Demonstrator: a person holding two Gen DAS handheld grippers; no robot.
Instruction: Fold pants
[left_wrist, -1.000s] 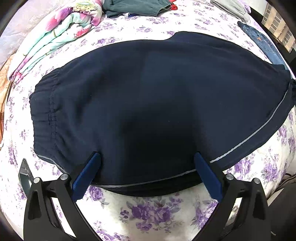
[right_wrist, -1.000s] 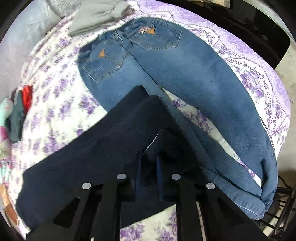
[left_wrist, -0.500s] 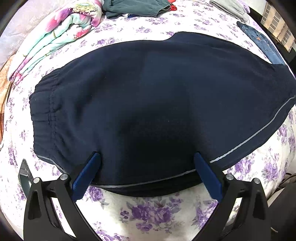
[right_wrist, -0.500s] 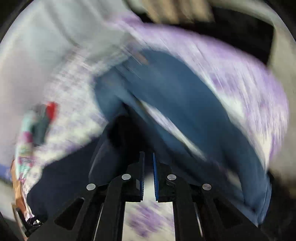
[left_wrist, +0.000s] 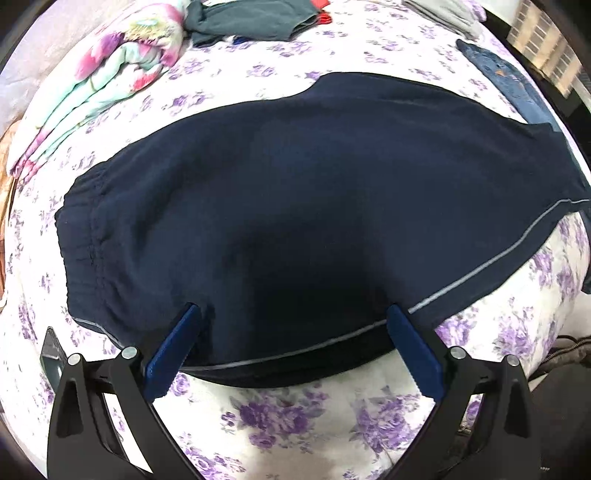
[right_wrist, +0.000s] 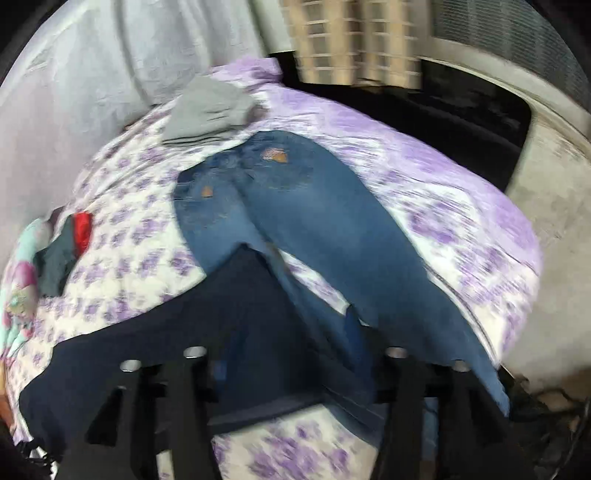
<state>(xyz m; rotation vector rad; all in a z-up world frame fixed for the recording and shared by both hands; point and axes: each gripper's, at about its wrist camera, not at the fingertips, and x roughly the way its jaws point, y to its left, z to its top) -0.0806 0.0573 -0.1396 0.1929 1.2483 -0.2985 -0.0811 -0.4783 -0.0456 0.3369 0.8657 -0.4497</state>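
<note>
Since a second ago the right gripper (right_wrist: 291, 354) has spread from a near-closed pinch on navy cloth to wide-apart fingers, while the left one has hardly shifted.

From the left wrist camera, the navy pants (left_wrist: 314, 206) lie flat across the floral bedsheet (left_wrist: 288, 417), elastic waistband to the left and a grey side stripe running along the near edge toward the right. The left gripper (left_wrist: 293, 343) is released, its blue pads spread wide, both resting on the near hem of the pants with the folded edge between them, as in the earlier views. At the far right the leg end looks flatter than a second ago, when a dark fold stood up there. A folded floral quilt (left_wrist: 99, 85) sits at the upper left, a dark green garment (left_wrist: 255, 18) at the top, and a strip of blue jeans (left_wrist: 509, 85) at the upper right.

From the right wrist camera, which is motion-blurred, the view has tilted up to take in wall and curtain. The right gripper's fingers stand well apart and clasp nothing; the navy pants (right_wrist: 155, 332) spread beneath and ahead of them. The blue jeans (right_wrist: 306, 221) lie beyond, partly overlapped by the navy leg, with a grey folded garment (right_wrist: 210, 110) past their waistband.
</note>
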